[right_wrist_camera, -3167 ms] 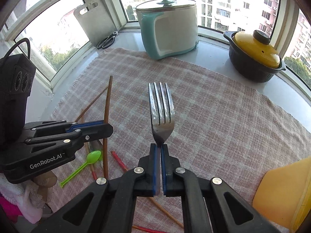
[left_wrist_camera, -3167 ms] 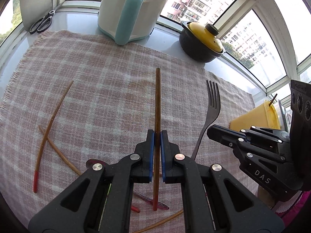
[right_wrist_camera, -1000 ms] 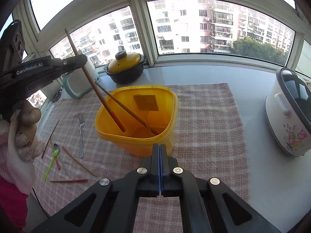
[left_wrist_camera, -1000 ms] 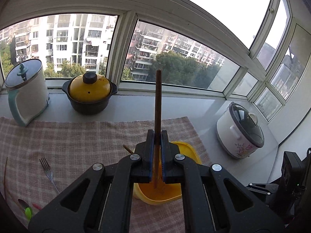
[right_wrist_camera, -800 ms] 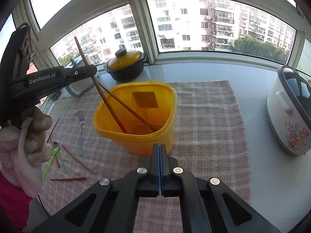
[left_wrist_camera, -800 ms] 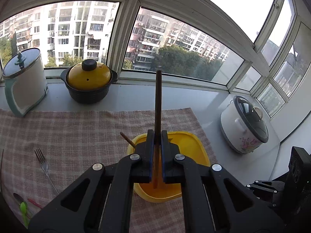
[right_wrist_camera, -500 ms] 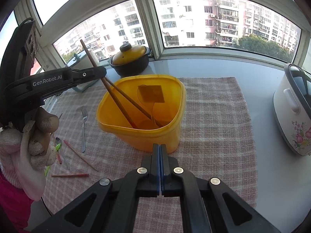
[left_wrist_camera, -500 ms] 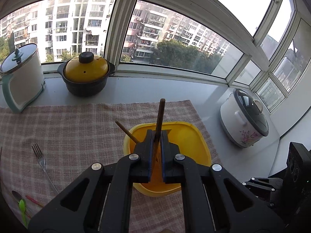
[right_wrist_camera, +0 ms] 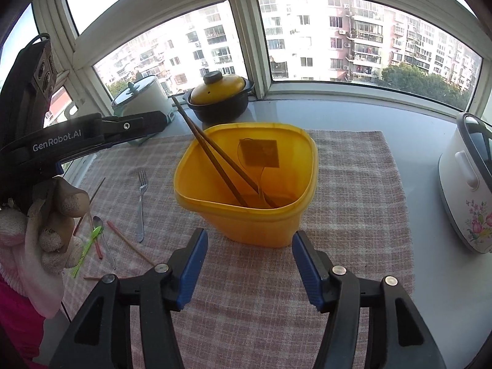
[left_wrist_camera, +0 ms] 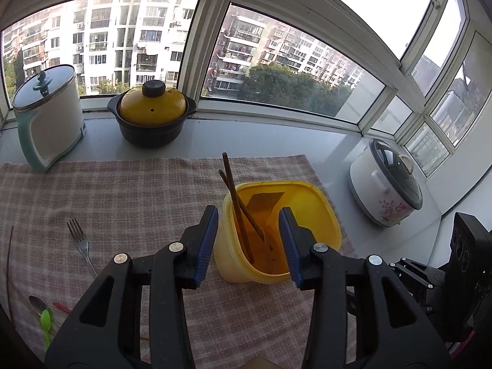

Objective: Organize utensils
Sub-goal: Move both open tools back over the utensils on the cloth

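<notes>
My left gripper [left_wrist_camera: 248, 243] and right gripper [right_wrist_camera: 249, 266] are both opening, nothing between their fingers. Two chopsticks [right_wrist_camera: 215, 156] lean inside the yellow tub [right_wrist_camera: 246, 218]; the fork [right_wrist_camera: 141, 203] (and, I think, spoons) lies on the worktop's checked cloth [right_wrist_camera: 353, 184].

Glossy yellow plastic tub [right_wrist_camera: 246, 224], matt wooden chopsticks [right_wrist_camera: 212, 156], woven checked cloth [right_wrist_camera: 353, 184], shiny metal fork [right_wrist_camera: 141, 203]

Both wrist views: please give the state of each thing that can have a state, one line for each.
Left gripper: jaws opening, nothing between them.
Right gripper: jaws opening, empty.
Yellow container: upright, no lid, two chopsticks leaning inside.
Fork: lying flat on the cloth.
Clay pot: lid on.
Rice cooker: lid closed.
</notes>
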Tool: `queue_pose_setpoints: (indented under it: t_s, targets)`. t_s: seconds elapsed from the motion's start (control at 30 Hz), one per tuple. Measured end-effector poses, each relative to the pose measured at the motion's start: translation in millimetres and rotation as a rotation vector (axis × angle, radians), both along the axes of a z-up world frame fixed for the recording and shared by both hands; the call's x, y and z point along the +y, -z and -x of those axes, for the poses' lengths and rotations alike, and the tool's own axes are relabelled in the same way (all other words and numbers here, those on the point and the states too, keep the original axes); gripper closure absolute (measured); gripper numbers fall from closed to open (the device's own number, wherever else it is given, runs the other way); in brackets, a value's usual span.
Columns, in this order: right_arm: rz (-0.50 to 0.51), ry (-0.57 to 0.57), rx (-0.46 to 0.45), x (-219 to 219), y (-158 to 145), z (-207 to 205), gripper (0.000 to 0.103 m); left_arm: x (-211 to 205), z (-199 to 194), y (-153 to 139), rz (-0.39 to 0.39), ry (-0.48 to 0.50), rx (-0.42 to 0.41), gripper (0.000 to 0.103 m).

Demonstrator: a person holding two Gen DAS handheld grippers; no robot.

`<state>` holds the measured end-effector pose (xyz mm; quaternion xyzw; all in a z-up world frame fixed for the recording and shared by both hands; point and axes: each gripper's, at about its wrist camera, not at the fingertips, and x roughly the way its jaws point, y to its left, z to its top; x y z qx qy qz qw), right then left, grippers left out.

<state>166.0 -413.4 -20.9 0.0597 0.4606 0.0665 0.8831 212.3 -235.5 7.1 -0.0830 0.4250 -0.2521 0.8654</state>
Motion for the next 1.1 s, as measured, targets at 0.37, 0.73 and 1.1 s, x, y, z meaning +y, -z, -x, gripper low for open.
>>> queue_pose_setpoints:
  t_s: [0.37, 0.73, 1.1]
  targets:
    - [0.018, -0.058, -0.015, 43, -1, -3, 0.019, 85, 22, -3, -0.035, -0.074, -0.012, 0.062]
    - [0.009, -0.200, -0.001, 112, 7, -17, 0.016, 196, 49, 26, -0.129, -0.186, 0.054, 0.062]
    - [0.010, -0.321, 0.073, 175, 31, -48, 0.017, 293, 85, 80, -0.161, -0.319, 0.199, 0.062]
